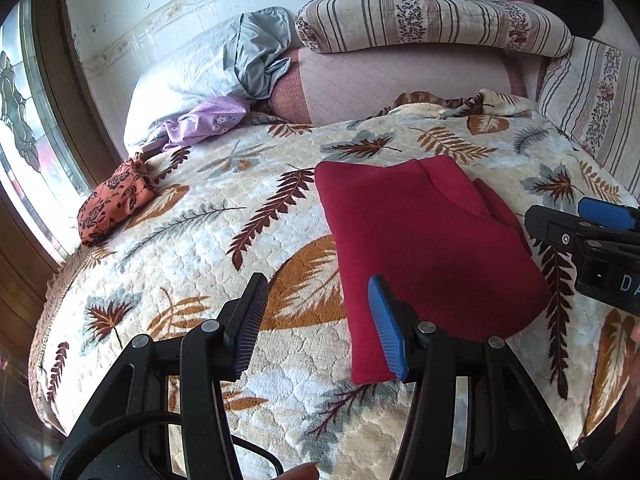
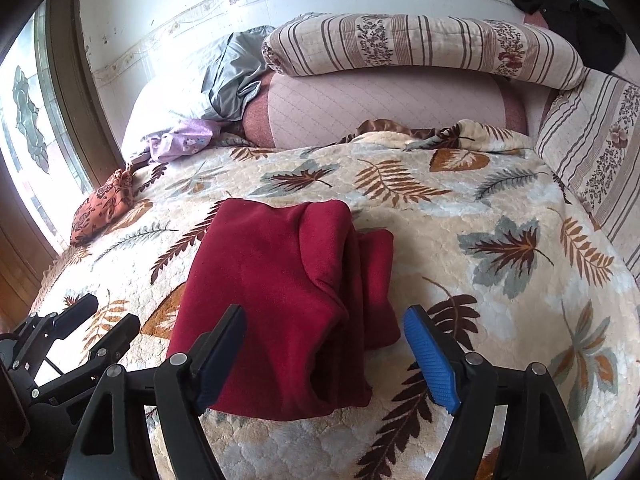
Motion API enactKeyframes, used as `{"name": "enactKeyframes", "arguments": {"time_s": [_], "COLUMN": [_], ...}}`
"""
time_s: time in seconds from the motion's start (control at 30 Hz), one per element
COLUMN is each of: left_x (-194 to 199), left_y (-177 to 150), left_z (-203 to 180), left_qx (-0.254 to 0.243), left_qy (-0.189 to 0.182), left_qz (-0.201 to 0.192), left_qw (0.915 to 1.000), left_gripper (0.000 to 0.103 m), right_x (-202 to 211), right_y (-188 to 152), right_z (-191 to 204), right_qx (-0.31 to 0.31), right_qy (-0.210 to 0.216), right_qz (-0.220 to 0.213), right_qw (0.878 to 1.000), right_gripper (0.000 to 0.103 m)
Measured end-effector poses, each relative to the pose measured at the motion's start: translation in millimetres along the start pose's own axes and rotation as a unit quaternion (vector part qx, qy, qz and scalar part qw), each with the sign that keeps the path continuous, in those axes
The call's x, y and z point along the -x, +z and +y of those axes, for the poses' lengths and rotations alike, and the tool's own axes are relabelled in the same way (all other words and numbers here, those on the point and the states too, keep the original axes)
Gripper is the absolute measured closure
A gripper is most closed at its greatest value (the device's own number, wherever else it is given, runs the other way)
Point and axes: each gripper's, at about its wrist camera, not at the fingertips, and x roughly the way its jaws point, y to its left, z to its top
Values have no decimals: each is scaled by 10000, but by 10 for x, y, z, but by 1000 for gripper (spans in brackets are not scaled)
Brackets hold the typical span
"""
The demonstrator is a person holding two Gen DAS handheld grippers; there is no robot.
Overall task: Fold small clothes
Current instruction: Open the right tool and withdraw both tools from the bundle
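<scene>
On the leaf-print blanket (image 2: 500, 184): folded red garment (image 2: 280, 280) | left gripper (image 1: 320, 320) parted, empty | right gripper (image 2: 332, 356) wide, empty

Daylight is pouring in through the window (image 1: 24, 128) on the left, glaring white there. The bed (image 2: 460, 216) is looking bright, with soft shadows. Both pictures are bending round at the edges, and the corners are going dark. Everything is looking sharp.

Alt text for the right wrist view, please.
A folded red garment lies on a leaf-patterned blanket, with the open right gripper just above its near edge, gripping nothing. The left gripper shows at lower left.
</scene>
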Motion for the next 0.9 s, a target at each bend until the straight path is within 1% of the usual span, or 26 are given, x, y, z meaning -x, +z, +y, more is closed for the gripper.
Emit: {"name": "enactKeyframes", "arguments": {"time_s": [0.13,0.27,0.6,0.9], "left_x": [-16,-17,-37,-97], "left_y": [-22,-30,-13,-16], "left_z": [11,10,44,76], "left_qx": [22,36,148,271], "left_qy": [80,83,52,-2], "left_qz": [24,31,59,167], "left_qw": [10000,10000,9999,9995], "left_gripper": [51,51,51,51], "right_x": [-9,-31,-69,-113], "right_y": [-7,-27,-77,-90], "right_z": [8,29,79,117], "right_qx": [26,52,110,169], "right_qy": [3,26,33,37], "right_qz": [6,31,66,137], "right_qw": [10000,10000,9999,9998], "right_gripper": [24,24,24,24]}}
